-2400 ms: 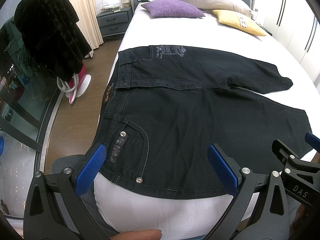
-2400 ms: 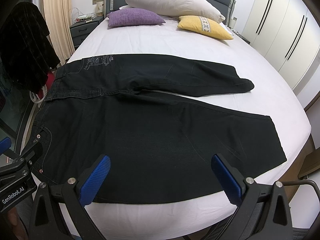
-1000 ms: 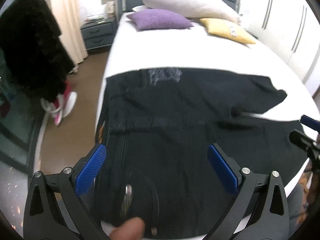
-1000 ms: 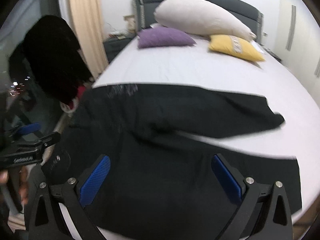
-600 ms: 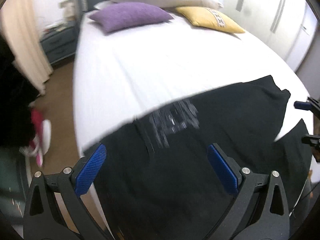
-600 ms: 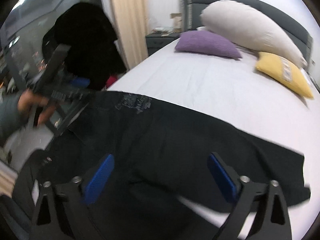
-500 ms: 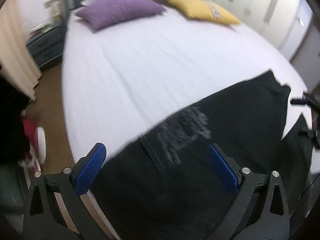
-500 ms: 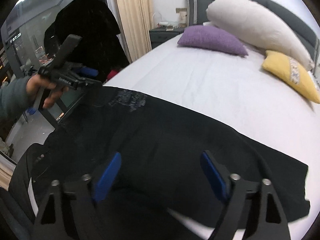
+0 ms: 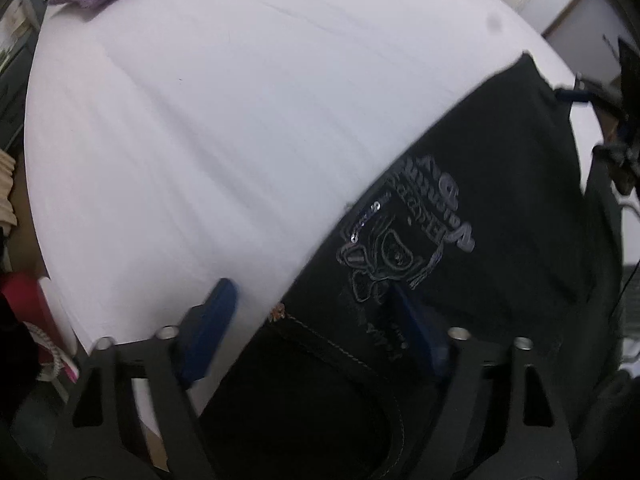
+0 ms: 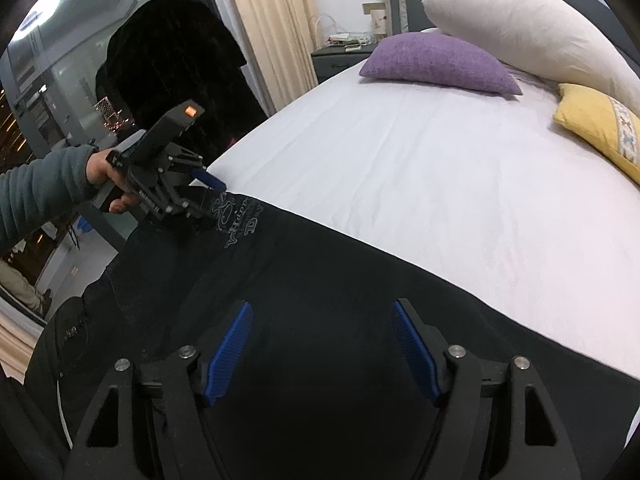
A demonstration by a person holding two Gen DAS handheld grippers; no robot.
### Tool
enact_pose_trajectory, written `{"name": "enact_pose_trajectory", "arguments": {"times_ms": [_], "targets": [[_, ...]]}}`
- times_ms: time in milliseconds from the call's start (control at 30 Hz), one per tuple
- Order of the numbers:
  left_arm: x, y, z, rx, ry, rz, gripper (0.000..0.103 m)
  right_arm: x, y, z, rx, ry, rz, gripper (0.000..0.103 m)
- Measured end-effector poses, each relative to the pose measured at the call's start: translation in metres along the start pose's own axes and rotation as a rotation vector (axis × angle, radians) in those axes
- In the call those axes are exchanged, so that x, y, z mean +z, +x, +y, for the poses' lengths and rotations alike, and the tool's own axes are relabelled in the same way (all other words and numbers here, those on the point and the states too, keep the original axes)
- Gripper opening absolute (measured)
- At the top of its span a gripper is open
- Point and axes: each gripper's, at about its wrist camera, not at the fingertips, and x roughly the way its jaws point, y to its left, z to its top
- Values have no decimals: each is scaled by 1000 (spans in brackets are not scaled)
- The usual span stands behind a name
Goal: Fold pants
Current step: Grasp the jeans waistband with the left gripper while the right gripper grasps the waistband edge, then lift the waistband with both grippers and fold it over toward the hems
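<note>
Pants (image 10: 320,300) lay across the bed's (image 10: 400,168) near part, left tool (image 10: 208,200) at their waistband corner, right tool (image 10: 322,344) over a leg, pillows (image 10: 440,60) at the bed's far end.

The left wrist view looks steeply down, close over the pants (image 9: 500,208) at their printed waist corner, bed (image 9: 208,128) beyond. The right wrist view tilts down less, from nearer the bed's foot, facing the headboard pillows. Both share the printed emblem (image 10: 240,216); the right view shows the left tool (image 10: 208,196)
</note>
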Motion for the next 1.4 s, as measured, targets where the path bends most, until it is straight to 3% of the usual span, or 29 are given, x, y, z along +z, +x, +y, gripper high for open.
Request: {"name": "enact_pose_trajectory", "arguments": {"times_ms": [67, 167, 267, 567, 867, 967, 1100, 1400], "targets": [[0, -6, 7, -21, -29, -8, 32, 4, 3, 1, 2, -14, 10, 70], [2, -7, 7, 10, -9, 10, 15, 13, 10, -3, -2, -29, 28, 67], [-7, -19, -1, 53, 9, -17, 9, 24, 19, -5, -5, -52, 47, 65], [-46, -87, -44, 137, 80, -243, 8, 59, 41, 10, -1, -178, 112, 59], [-87, -127, -59, 180, 143, -327, 8, 76, 71, 13, -25, -294, 245, 58], [-94, -127, -61, 177, 152, -337, 8, 75, 77, 13, -26, -309, 292, 46], [-93, -104, -68, 177, 151, -343, 8, 72, 82, 12, -16, -301, 342, 24], [-94, -106, -93, 171, 125, -373, 8, 66, 41, 39, -25, -257, 248, 6]]}}
